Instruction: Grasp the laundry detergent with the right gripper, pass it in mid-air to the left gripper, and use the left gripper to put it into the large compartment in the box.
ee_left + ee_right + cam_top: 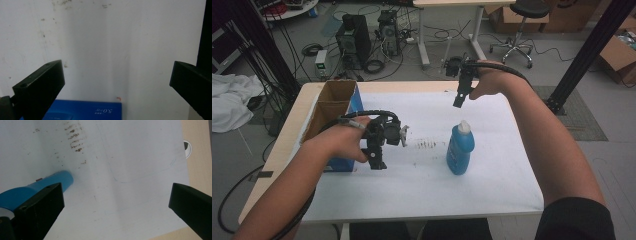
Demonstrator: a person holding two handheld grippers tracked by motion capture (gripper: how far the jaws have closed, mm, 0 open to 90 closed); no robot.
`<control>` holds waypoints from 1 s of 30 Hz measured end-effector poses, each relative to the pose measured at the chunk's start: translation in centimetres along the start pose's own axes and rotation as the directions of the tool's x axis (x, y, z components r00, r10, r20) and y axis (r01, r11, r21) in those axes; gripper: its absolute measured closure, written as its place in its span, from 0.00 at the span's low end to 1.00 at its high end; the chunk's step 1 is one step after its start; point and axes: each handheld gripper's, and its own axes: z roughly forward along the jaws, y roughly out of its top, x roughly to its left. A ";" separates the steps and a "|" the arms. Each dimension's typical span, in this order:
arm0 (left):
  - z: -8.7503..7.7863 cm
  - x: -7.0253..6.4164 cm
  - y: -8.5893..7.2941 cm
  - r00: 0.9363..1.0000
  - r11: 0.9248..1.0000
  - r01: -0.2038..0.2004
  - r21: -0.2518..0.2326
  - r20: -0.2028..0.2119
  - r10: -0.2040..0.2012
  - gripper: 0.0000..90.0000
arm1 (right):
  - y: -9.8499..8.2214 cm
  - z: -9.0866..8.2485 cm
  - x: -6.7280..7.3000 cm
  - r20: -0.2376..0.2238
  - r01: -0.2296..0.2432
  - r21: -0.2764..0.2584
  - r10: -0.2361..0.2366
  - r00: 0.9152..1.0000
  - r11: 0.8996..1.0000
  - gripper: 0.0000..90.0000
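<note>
Bottle [460, 149] is standing untouched; we are holding right gripper [459, 98] above it, left gripper [375, 159] beside box [334, 107], both gaping wide.

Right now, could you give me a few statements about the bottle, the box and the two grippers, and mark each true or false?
1. The blue bottle stands upright on the white sheet. True.
2. The right gripper is shut on the bottle. False: its jaws are open, above the bottle.
3. The cardboard box sits at the table's left side. True.
4. The left gripper holds the bottle's cap. False: its jaws are open and hold nothing.
</note>
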 end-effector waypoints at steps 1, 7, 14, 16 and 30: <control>0.0 0.0 0.0 1.000 1.000 0.000 0.000 0.000 0.000 0.00 | 0.0 0.0 0.0 0.000 0.000 0.000 0.000 1.000 1.000 0.00; 0.5 0.0 -0.3 1.000 1.000 0.006 -0.006 0.008 -0.006 0.00 | 0.1 0.9 -0.3 -0.009 0.001 0.017 -0.001 1.000 1.000 0.00; 0.5 -0.1 -0.4 1.000 1.000 0.004 -0.014 0.003 -0.004 0.00 | -0.1 0.9 -0.4 -0.025 -0.024 -0.044 0.023 0.999 0.999 0.00; 0.3 -0.1 -0.3 1.000 1.000 0.001 -0.024 0.001 -0.001 0.00 | -0.6 0.4 -0.2 -0.041 -0.046 -0.124 0.041 0.998 0.991 0.00; 0.2 -0.5 0.0 1.000 0.999 -0.027 -0.035 -0.005 0.027 0.00 | -5.6 -0.7 0.8 -0.100 -0.172 -0.490 0.141 0.985 0.854 0.00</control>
